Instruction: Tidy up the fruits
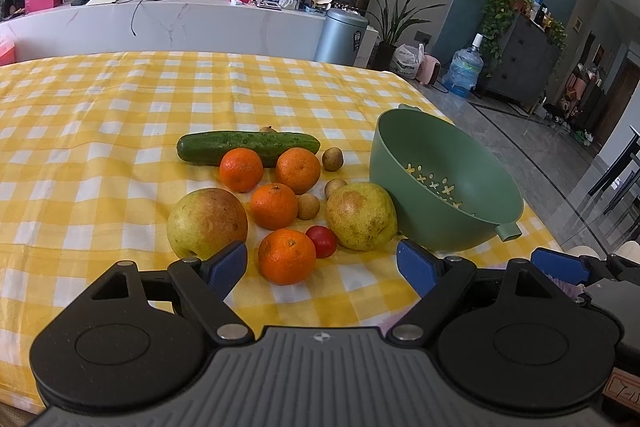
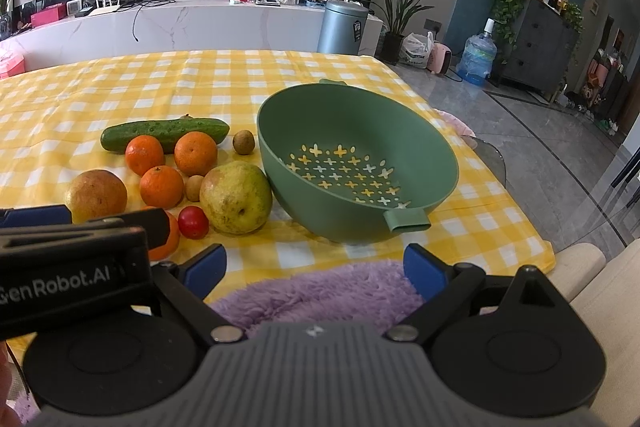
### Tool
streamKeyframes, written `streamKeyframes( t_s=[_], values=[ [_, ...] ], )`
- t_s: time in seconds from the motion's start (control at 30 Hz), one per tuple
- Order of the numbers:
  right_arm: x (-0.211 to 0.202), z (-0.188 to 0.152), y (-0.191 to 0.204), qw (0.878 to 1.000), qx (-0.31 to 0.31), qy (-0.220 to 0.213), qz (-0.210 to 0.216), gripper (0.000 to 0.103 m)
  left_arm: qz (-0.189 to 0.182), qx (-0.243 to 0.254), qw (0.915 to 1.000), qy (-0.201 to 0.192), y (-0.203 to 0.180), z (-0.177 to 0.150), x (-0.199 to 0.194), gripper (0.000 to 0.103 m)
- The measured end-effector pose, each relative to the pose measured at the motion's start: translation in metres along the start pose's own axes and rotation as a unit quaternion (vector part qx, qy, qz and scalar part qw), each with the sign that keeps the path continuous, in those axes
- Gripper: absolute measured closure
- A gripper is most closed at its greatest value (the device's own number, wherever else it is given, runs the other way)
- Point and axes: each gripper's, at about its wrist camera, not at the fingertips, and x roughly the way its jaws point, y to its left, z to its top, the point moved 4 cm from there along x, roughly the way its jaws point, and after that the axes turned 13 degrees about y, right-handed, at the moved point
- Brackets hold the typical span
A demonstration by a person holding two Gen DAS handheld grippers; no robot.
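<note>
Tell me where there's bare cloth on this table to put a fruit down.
Bare cloth lies left of the pear and cucumber, across the far half of the table behind the cucumber, and in front of the green colander near the right tool. It is crowded between cucumber and colander, where oranges and small fruits sit close together.

Tablecloth (image 1: 100, 115): yellow and white check. Colander bowl (image 2: 400, 131): matte green throughout, its base pierced with cross-shaped and round holes through which the yellow and white cloth shows. Cucumber (image 1: 248, 145): dark green, speckled paler. Four mandarins, nearest one (image 1: 287, 257): bright orange. Two pears, left (image 1: 207, 223) and right (image 1: 360, 215): yellow-green with russet-brown blush. Cherry tomato (image 1: 321, 241): red. Small round fruits (image 1: 331, 159): tan brown. Fluffy fabric (image 2: 320, 295) at the table's near edge: lilac. Gripper pads (image 1: 230, 267): blue on black arms.
</note>
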Motion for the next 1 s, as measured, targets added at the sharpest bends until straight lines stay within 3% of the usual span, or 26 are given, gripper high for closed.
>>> streamKeyframes(
  t_s=[0.47,0.6,0.77,1.0],
  values=[
    [0.000,0.000,0.003,1.000,-0.004,-0.001,-0.002,0.011,0.000,-0.001,1.0000,0.000,0.000,0.000,0.000,0.004],
    [-0.004,0.003,0.004,1.000,-0.008,-0.003,0.009,0.011,-0.004,-0.002,0.9998,-0.021,0.004,0.002,-0.009,0.004],
    [-0.015,0.011,0.003,0.999,0.002,-0.034,0.037,0.011,0.028,0.037,0.9962,-0.073,0.016,0.014,-0.027,0.004],
    [-0.017,0.033,0.011,0.997,-0.006,-0.055,0.060,0.021,0.052,0.013,0.9961,-0.070,0.057,0.028,-0.024,0.004]
  ],
)
